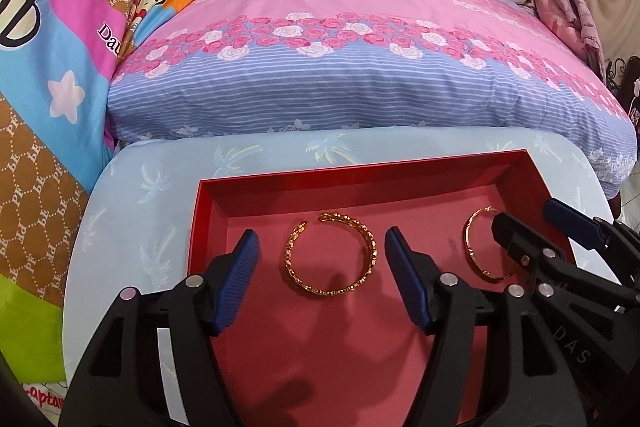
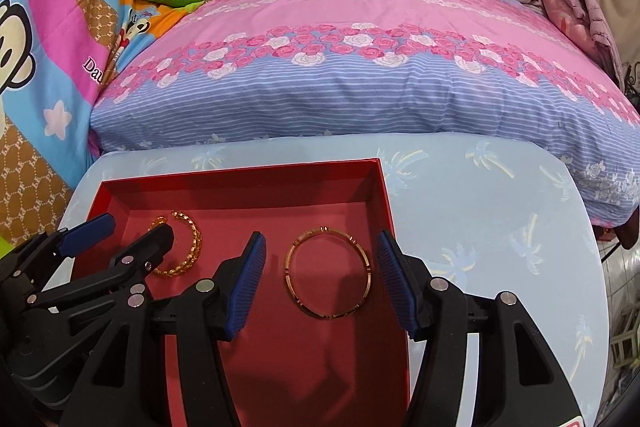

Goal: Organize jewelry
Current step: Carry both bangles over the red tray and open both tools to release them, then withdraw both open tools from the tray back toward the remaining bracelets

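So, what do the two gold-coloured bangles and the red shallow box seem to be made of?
The open chain-pattern gold bangle looks like polished metal, gold or gold-plated: it glints along its textured links. The closed smooth gold bangle looks the same, with a shinier, plainer band. The red shallow box seems cardboard with a matte paper lining: thin, straight, folded walls.

Closed bangle (image 1: pixel 482 247): in left wrist view its right part is hidden behind the right gripper (image 1: pixel 524 223) finger. Open cuff bangle (image 2: pixel 180 245): in right wrist view its left part is hidden behind the left gripper (image 2: pixel 120 231) finger. Red box (image 1: pixel 360 173): near wall out of frame in both views, near corners covered by gripper bodies. Table (image 2: pixel 480 207): front edge cut off below the box. Printed word on the cartoon blanket (image 1: pixel 60 47) left of the box is cut short, unreadable. Dark objects (image 1: pixel 630 83) right of the box, at frame edge: too small to tell.
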A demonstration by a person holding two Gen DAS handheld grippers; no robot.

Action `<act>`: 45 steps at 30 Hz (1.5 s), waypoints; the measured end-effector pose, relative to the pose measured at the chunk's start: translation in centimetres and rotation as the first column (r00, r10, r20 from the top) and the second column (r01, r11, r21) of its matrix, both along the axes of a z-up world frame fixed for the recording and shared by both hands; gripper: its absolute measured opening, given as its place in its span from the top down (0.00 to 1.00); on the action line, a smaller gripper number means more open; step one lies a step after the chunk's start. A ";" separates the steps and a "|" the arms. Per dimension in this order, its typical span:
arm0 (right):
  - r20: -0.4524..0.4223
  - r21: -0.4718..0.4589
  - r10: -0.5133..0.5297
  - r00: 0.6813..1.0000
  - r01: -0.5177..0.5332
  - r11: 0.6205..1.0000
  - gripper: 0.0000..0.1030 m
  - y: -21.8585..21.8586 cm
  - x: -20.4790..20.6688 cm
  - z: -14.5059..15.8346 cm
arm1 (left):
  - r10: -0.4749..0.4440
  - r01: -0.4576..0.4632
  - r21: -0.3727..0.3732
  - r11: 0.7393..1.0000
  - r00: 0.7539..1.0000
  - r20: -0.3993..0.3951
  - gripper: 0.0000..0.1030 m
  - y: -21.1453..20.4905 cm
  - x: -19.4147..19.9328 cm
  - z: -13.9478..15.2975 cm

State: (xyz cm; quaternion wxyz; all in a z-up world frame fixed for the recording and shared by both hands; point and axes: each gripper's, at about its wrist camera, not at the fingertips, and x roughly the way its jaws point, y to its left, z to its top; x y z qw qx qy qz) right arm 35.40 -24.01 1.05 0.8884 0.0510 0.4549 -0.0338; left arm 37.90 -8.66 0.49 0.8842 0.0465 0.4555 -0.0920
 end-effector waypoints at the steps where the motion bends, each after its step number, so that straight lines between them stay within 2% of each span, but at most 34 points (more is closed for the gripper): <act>1: 0.003 -0.003 0.000 1.000 0.000 1.000 0.45 0.0 -0.1 0.0 | 0.000 0.000 0.005 1.000 1.000 0.004 0.40 0.0 -0.1 0.1; 8: 0.035 -0.011 0.001 0.999 -0.001 1.000 0.45 0.1 -1.4 1.6 | 0.002 -0.002 -0.004 1.000 1.000 0.027 0.40 0.2 -1.2 1.5; 13: 0.084 -0.016 0.003 0.996 -0.002 1.000 0.45 0.4 -4.4 4.1 | -0.002 0.003 -0.025 1.000 0.998 0.060 0.40 0.5 -3.6 3.8; 19: 0.135 -0.026 0.009 0.991 -0.006 1.000 0.45 1.0 -9.5 7.0 | -0.029 0.031 -0.013 0.999 0.993 0.118 0.40 0.9 -8.9 6.8; 25: 0.163 -0.036 0.033 0.986 -0.028 0.999 0.45 1.8 -15.9 8.5 | -0.057 0.060 -0.016 0.998 0.989 0.138 0.37 1.8 -14.9 7.7; 30: 0.153 -0.052 0.049 0.987 -0.042 0.998 0.45 2.5 -21.1 8.0 | -0.048 0.049 -0.005 0.999 0.990 0.131 0.34 3.2 -19.2 7.0; 35: 0.105 -0.032 0.020 0.994 -0.016 0.999 0.46 1.7 -24.9 6.0 | -0.011 0.011 -0.004 1.000 0.997 0.078 0.34 5.5 -22.5 4.9; 45: 0.014 -0.018 -0.012 1.000 0.012 1.000 0.46 1.6 -29.0 2.0 | 0.061 -0.061 -0.008 0.998 0.997 -0.036 0.34 10.0 -27.5 0.1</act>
